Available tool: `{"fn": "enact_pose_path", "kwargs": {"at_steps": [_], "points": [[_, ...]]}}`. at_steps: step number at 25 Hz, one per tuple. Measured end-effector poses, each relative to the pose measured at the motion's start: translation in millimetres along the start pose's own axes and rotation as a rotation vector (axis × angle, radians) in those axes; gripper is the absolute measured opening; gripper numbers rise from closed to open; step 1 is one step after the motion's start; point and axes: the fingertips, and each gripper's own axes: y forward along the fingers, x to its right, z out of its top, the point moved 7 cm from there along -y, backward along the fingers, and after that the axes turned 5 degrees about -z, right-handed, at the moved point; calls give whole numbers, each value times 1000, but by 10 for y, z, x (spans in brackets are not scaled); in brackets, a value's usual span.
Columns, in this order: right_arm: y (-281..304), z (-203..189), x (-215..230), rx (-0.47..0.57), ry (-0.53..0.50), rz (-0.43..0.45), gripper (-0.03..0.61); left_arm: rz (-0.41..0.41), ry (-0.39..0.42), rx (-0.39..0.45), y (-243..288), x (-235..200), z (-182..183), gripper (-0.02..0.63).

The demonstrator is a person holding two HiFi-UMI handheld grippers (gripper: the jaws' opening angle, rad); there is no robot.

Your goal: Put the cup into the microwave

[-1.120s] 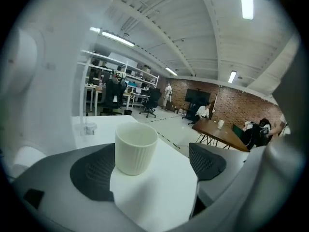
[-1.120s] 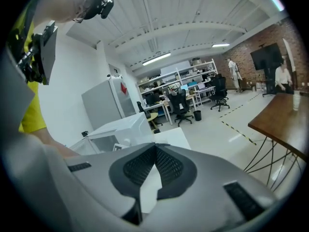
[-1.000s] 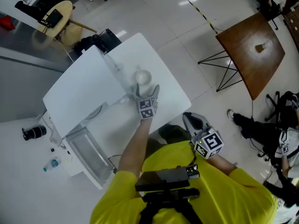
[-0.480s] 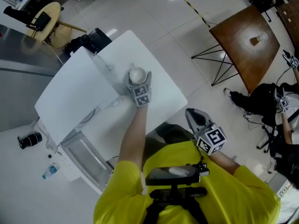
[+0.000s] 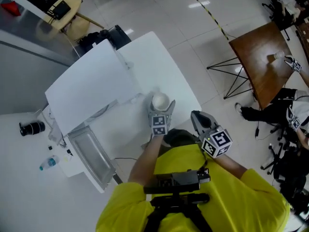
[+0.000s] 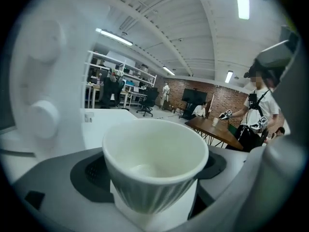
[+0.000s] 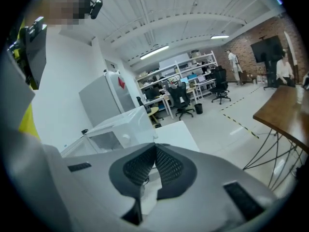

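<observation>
A white ribbed cup [image 5: 160,101] is held between the jaws of my left gripper [image 5: 161,106] above the near edge of the white table [image 5: 161,64]. In the left gripper view the cup [image 6: 153,163] fills the gap between the dark pads [image 6: 90,175], upright and empty, and the jaws have just closed a little further on it. The white microwave [image 5: 89,91] stands left of it, its door [image 5: 92,157] hanging open toward me; its knobs [image 6: 42,119] show close by. My right gripper [image 5: 196,118] hangs shut and empty by my body, pads [image 7: 166,164] meeting.
A brown wooden table [image 5: 258,62] on wire legs with a paper cup [image 5: 274,56] stands to the right, a person [image 5: 297,115] beside it. A water bottle [image 5: 48,164] and a black cylinder [image 5: 31,128] lie left of the microwave. A round chair [image 5: 66,14] is behind.
My left gripper has carried the cup from the middle of the white table back toward me, to the table's near edge. The right gripper has stayed where it was.
</observation>
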Motion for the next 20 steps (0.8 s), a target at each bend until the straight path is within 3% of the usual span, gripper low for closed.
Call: {"fn": "enact_pose_path", "kwargs": {"at_steps": [6,11,15,20], "points": [[480,74,-476,-42,-94,167,5,100,-76,39,-1259,-109,107,471],[883,62,-1047,-66,-167,310,5,303,-88,123,-2119,-637,307,471],[1069,40,-1514,-90,-198,410,3,441,-73,141,-2477,-1254,326,471],[1107,-93,-1750,-147,-258,460,5,500,-53,147,-2450,-2104,314,471]]}}
